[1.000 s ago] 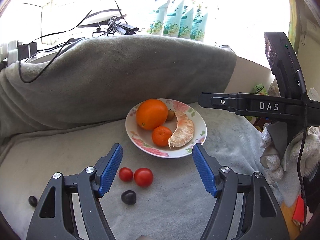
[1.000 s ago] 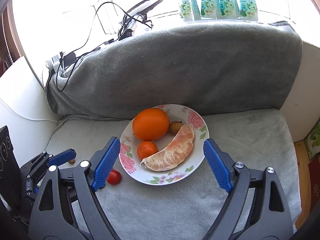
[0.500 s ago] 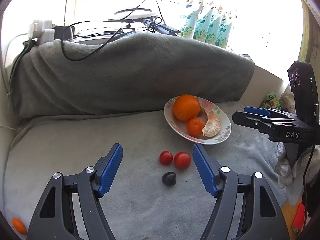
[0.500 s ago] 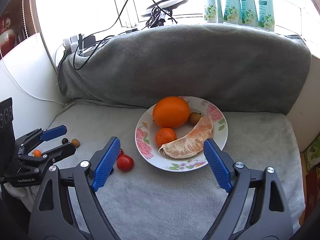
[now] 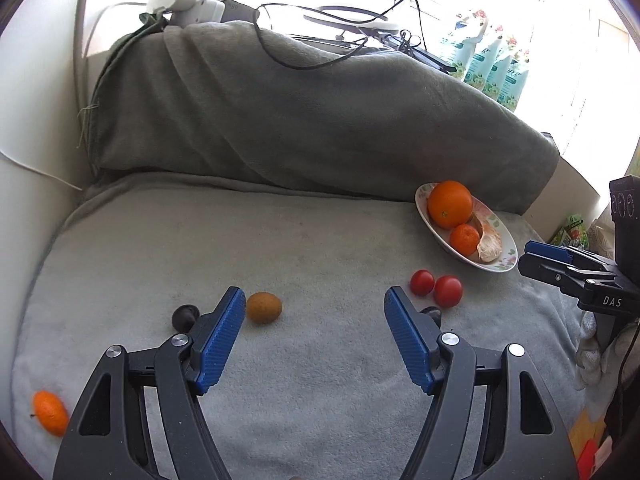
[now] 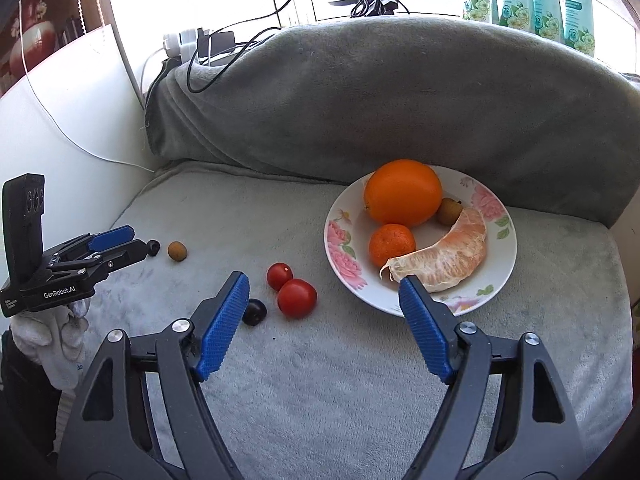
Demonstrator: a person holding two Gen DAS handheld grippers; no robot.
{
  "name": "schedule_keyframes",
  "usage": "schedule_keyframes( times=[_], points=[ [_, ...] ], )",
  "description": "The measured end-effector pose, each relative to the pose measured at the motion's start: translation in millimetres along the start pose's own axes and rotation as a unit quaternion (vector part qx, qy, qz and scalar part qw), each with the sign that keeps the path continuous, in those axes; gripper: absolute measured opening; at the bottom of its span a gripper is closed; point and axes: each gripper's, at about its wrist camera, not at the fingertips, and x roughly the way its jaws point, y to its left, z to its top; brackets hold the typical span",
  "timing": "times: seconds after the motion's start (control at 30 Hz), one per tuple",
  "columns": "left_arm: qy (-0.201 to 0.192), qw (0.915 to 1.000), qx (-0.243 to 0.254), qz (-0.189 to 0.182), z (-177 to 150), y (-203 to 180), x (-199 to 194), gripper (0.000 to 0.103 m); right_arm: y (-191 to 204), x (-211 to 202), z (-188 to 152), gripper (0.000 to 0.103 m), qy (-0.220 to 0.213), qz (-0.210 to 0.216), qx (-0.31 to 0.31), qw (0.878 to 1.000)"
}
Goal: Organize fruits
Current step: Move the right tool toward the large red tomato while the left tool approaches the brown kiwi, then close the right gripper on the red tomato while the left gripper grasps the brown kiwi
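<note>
On the floral plate (image 6: 505, 256) lie four fruits: one large orange (image 6: 402, 192), one mandarin (image 6: 391, 244), one peeled citrus segment (image 6: 448, 258) and one small brown fruit (image 6: 449, 211); two cherry tomatoes (image 6: 295, 297) and a dark grape (image 6: 254, 312) rest on the grey blanket (image 6: 340, 380) just ahead of the right gripper (image 6: 324, 322), whose empty jaws are closing; the left gripper (image 5: 314, 338) is open and empty, a brown fruit (image 5: 263, 307) beside its left finger; only the left wrist view shows the kumquat (image 5: 50, 412).

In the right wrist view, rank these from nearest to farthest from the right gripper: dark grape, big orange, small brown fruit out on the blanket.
1. Dark grape: touching distance of the right gripper, by its left finger.
2. Big orange: far side of the flowered plate.
3. Small brown fruit: far left, near the left gripper.
</note>
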Motion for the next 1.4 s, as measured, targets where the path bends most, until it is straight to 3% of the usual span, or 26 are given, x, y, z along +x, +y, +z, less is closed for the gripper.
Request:
schedule_keyframes(
  times=[0.1, 0.23, 0.5, 0.83, 1.4],
  points=[
    [0.005, 0.9999, -0.012, 0.005, -6.5, 11.2, -1.1, 0.067, 5.9, 8.8, -4.3, 0.072, 0.013, 0.004, -0.009, 1.0],
    [0.013, 0.9996, -0.023, 0.015, -14.1, 23.4, 0.1, 0.061, 13.0, 21.8, -8.6, 0.059, 0.032, 0.009, -0.016, 0.999],
    [0.024, 0.9994, -0.016, 0.017, -17.3, 31.6, 8.5, 0.051, 17.7, 42.6, -14.8, 0.05, 0.052, -0.002, -0.022, 0.998],
    [0.042, 0.999, -0.007, 0.013, -13.3, 28.1, 33.0, 0.049, 8.4, 57.4, -19.1, 0.044, 0.068, -0.009, -0.013, 0.998],
    [0.067, 0.9977, -0.006, 0.011, -7.4, 37.0, 57.5, 0.043, 18.9, 78.8, -7.8, 0.044, 0.082, 0.01, -0.025, 0.996]
  ],
)
